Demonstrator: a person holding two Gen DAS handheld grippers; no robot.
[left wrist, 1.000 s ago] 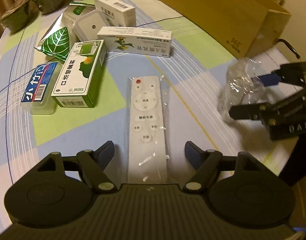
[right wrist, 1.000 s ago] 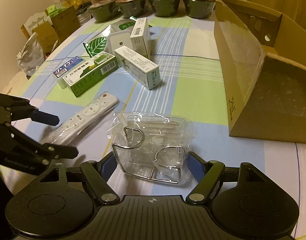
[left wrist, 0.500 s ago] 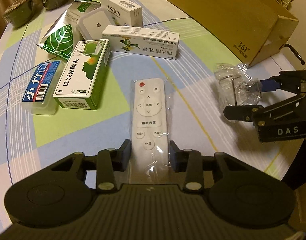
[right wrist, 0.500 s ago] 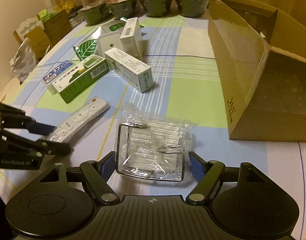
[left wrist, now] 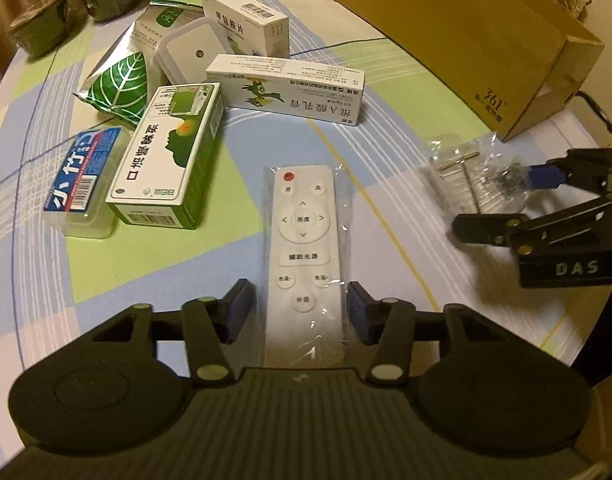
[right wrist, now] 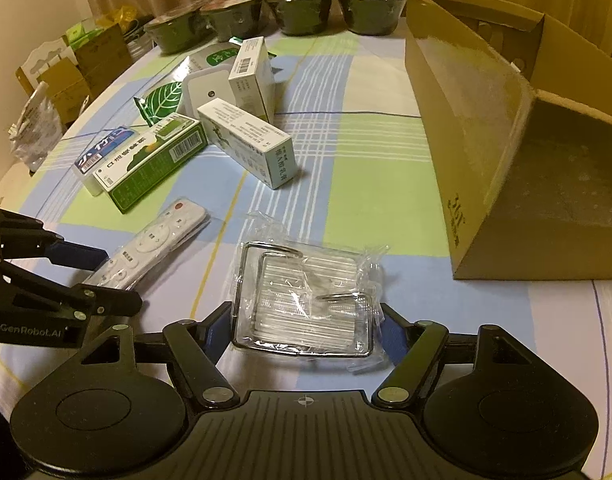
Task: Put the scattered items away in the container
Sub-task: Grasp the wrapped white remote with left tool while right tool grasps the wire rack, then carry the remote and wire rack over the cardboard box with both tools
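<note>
Left gripper sits low over the tabletop with its fingers astride the near end of the bagged white remote. Both blue pads lie just beside the remote's edges, and a sliver of cloth shows on each side, so it reads as released and not yet clamped. The right gripper is in a like pose, low and level, its fingers spread to either side of the wire rack in clear plastic. Its pads look very near the bag, but no squeeze shows, so I judge it unclenched too.

As for progress, the task has hardly begun. The cardboard box stands at the far right, lying open toward the right gripper, and the part of its inside that shows holds nothing. Everything else is on the cloth:
- remote and rack in the near middle;
- green medicine box and blue-labelled pack to the left;
- long white carton, small white box, white square device and leaf-print pouch further off.

Dark bowls line the far edge; whether they count as clutter I cannot tell.
</note>
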